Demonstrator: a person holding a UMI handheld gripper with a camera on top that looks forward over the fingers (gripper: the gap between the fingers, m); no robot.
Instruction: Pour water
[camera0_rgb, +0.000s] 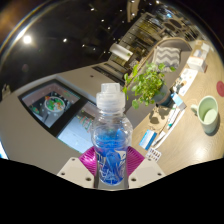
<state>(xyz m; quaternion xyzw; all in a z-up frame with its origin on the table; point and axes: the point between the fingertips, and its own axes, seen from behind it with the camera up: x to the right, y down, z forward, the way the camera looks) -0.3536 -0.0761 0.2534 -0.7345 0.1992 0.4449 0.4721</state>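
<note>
I am holding the water bottle (111, 135) upright at lower centre, jaws closed narrowly against its sides. A green cup (208, 113) is sitting on the surface (95, 85) at right, beyond a plant (147, 82).

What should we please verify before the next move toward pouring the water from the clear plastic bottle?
1. Grip: the clear plastic bottle with the blue label sits between the gripper fingers, pink pads against its sides: ok.
2. Bottle upright: ok.
3. White cap off: not ok, it looks still on.
4. Water in the bottle: cannot tell the level.
5. Receiving vessel: the pale green cup stands on the light counter beyond the fingers, opening up: ok.
6. Path: the leafy green plant stands between bottle and cup: not ok.
</note>
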